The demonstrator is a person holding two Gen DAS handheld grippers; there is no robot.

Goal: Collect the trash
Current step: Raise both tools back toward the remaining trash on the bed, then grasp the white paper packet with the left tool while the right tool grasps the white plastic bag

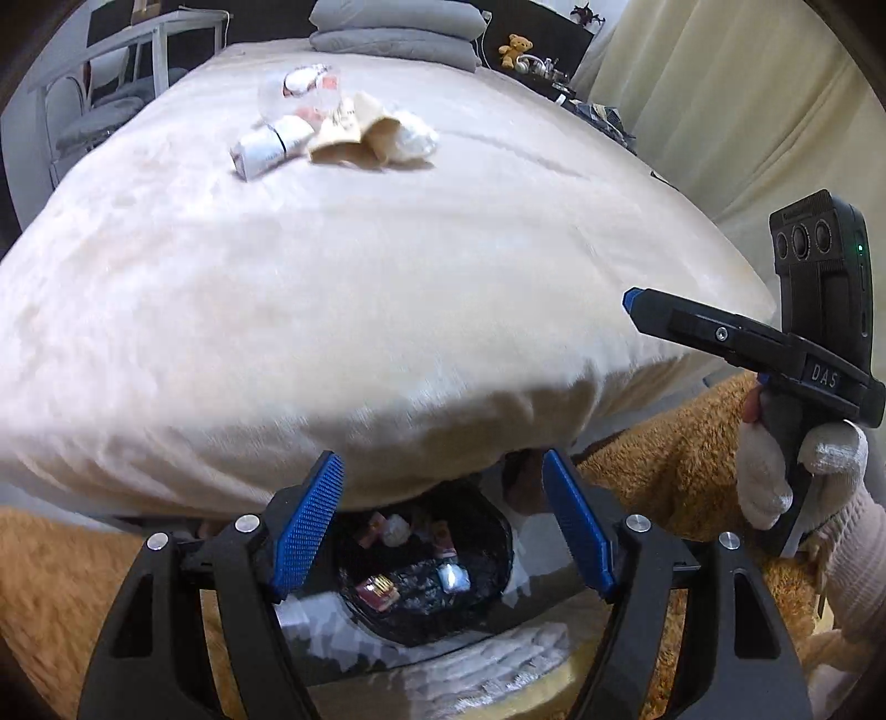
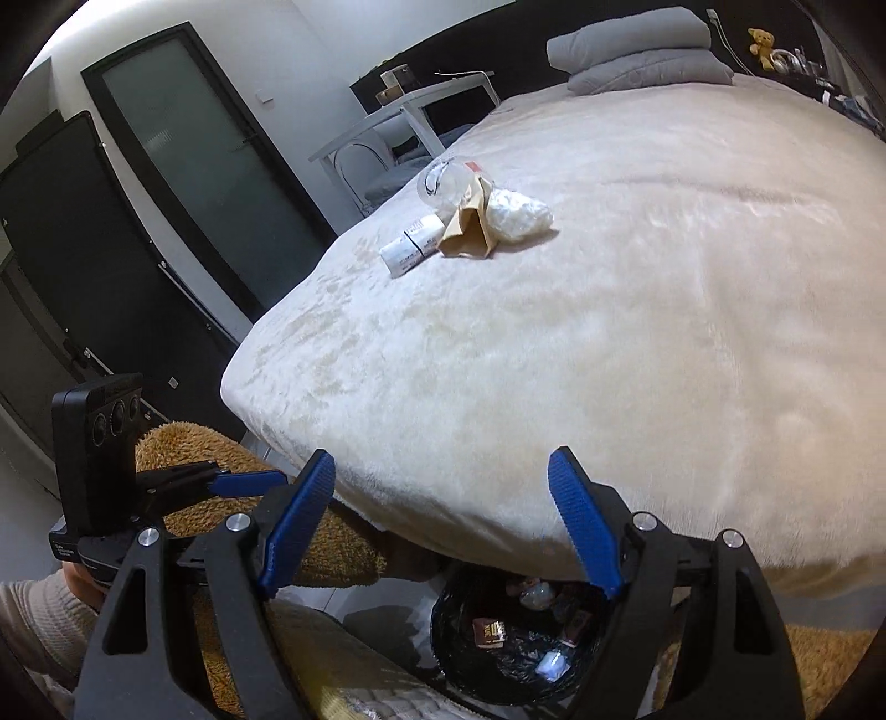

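A small heap of trash lies far up on the cream bedspread: a clear plastic cup (image 1: pixel 293 94), a white printed carton (image 1: pixel 271 147), a brown paper bag (image 1: pixel 349 138) and a crumpled white tissue (image 1: pixel 412 135). The heap also shows in the right wrist view, with the bag (image 2: pixel 468 224) and tissue (image 2: pixel 520 213). A black-lined trash bin (image 1: pixel 432 576) stands on the floor at the bed's foot, holding several wrappers; it also shows in the right wrist view (image 2: pixel 515 648). My left gripper (image 1: pixel 443 520) is open and empty above the bin. My right gripper (image 2: pixel 443 520) is open and empty, also above the bin.
The bed (image 2: pixel 609 332) fills most of both views, with grey pillows (image 1: pixel 393 33) at its head. A brown shaggy rug (image 1: pixel 664 459) covers the floor. A white chair and table (image 2: pixel 398 122) stand left of the bed, beside dark doors (image 2: pixel 183 166).
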